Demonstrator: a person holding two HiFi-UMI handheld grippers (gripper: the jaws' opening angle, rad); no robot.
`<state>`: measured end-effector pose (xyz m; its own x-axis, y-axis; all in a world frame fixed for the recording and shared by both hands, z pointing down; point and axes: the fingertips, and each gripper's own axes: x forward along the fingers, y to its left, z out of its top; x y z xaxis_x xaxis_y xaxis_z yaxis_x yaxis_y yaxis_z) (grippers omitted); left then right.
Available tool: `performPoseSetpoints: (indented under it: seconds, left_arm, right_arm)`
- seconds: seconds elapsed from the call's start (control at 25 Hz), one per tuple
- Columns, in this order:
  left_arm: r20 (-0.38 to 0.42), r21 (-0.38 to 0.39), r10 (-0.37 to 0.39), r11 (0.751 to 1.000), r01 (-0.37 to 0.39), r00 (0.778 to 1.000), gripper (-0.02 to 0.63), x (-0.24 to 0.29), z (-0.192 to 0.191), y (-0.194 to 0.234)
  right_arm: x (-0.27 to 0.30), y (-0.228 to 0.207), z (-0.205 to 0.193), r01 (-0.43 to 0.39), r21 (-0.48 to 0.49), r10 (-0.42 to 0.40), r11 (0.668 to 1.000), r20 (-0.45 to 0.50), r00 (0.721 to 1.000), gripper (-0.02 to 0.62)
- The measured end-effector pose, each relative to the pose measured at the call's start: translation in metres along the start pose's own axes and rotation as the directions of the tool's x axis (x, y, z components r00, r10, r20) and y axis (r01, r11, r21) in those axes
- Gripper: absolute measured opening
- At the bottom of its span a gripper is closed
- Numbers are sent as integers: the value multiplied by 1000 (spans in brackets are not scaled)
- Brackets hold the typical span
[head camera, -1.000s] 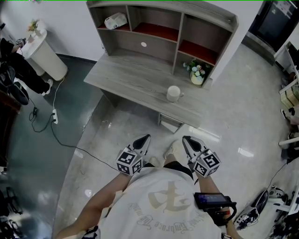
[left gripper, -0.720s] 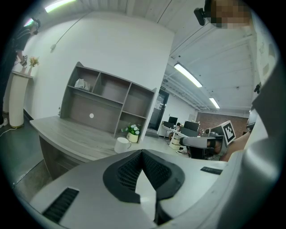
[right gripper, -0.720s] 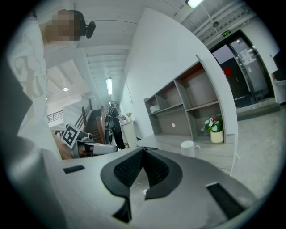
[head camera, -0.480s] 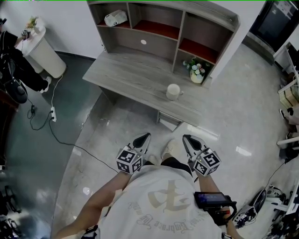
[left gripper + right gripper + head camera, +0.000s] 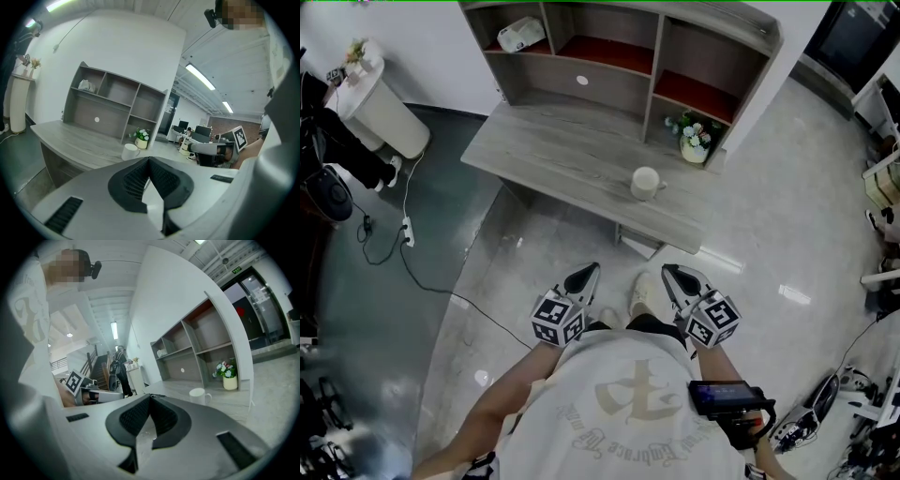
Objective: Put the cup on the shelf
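Observation:
A white cup with a handle stands on the grey wooden desk, near its front right edge. It also shows in the left gripper view as the cup and in the right gripper view as the cup. Behind it rises the grey shelf unit with open compartments. My left gripper and right gripper hang side by side over the floor, well short of the desk. Both point toward it. Each is shut, with nothing between the jaws.
A small pot of flowers sits in the lower right shelf compartment, just behind the cup. A white object lies in the top left compartment. A white bin and a floor cable with power strip are at the left.
The head view has shifted a little, so the desk sits slightly further left. Both grippers stay shut and close together in front of the person.

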<state>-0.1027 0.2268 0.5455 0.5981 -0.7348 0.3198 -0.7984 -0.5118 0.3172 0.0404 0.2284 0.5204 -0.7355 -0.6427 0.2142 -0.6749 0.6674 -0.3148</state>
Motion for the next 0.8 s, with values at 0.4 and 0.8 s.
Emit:
performPoseSetpoints:
  seconds: [0.4, 0.8]
  left_arm:
    - [-20, -7, 33, 999, -33, 999, 2, 45, 19, 23]
    - [-14, -1, 59, 998, -59, 998, 2, 103, 52, 46]
  right_arm:
    - [34, -54, 14, -19, 17, 19, 1000, -25, 1000, 3]
    - [81, -112, 41, -63, 10, 63, 998, -38, 997, 3]
